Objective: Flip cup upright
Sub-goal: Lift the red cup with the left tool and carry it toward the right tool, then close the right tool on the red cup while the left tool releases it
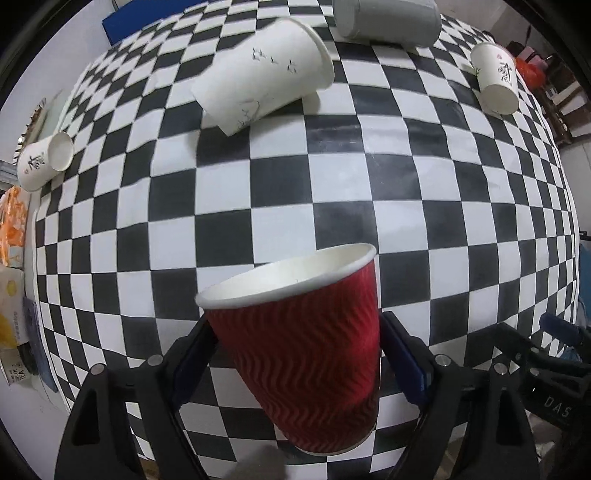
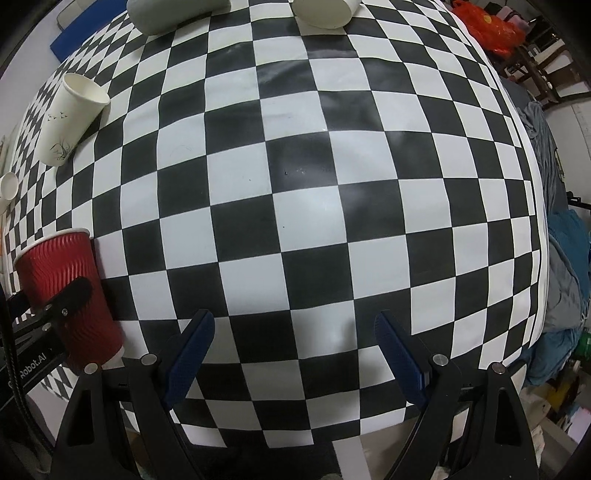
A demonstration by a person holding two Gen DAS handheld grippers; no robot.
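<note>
- Nearest the left wrist lens, the red cup (image 1: 306, 354) sits clamped between the two blue pads of the left tool (image 1: 299, 354), mouth up and tipped toward the left, held above the checkered counter (image 1: 332, 177).
- Its wall is ribbed in wavy ridges, deep red; the rolled rim and the inside are white, and the inside looks bare.
- Seen from the right wrist, the red cup (image 2: 70, 295) shows at the far left with a black finger of the left tool across its side.
- Right tool (image 2: 295, 354): jaws spread wide, nothing between them, only checkered counter (image 2: 295, 184) beyond.
- Farther back a tall white cup (image 1: 262, 74) with small bird marks lies on its side; a small white cup (image 1: 495, 83) lies at far right, another (image 1: 44, 160) at far left.
- A grey canister (image 1: 388, 18) lies at the far edge.
</note>
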